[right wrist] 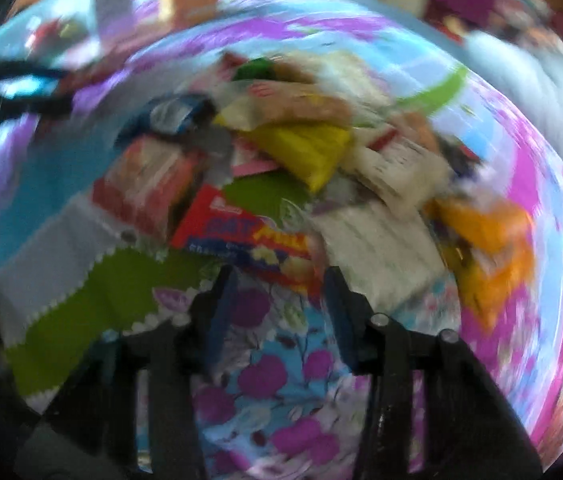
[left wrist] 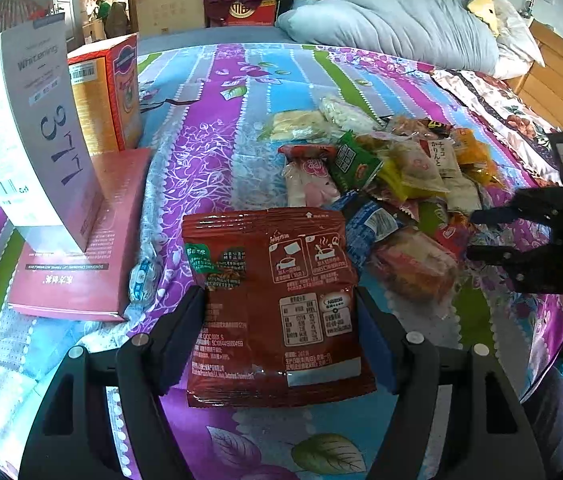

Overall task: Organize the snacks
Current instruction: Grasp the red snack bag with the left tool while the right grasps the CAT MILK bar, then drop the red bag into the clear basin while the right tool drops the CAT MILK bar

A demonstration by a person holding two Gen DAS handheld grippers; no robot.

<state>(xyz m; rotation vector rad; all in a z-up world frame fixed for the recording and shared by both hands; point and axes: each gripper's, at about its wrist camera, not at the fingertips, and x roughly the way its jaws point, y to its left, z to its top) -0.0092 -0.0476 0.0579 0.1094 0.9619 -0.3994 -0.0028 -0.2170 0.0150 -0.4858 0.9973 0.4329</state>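
Left gripper [left wrist: 281, 312] clamped on a red snack bag [left wrist: 273, 304], one pad against each side edge, bag lifted over the bedspread [left wrist: 209, 128]. Right gripper [right wrist: 277, 280] with jaws partly parted, nothing between the pads, only bedspread [right wrist: 273, 376] showing in the gap; view badly smeared by blur. Just past its fingertips a red-and-yellow packet [right wrist: 241, 232] at the near edge of the snack pile [right wrist: 301, 152]. Same snack pile [left wrist: 393, 176] heaped right of the red bag in the left wrist view, right gripper [left wrist: 477, 232] at its far side. Left of the bag, a flat pink box [left wrist: 93, 248] on the striped floral cover, a white carton [left wrist: 29, 128] standing on it, an orange box [left wrist: 109, 88] behind. Further back, a blue duvet [left wrist: 393, 28], a wooden headboard [left wrist: 561, 80], stacked cardboard cartons [left wrist: 169, 4], a doorway beyond.
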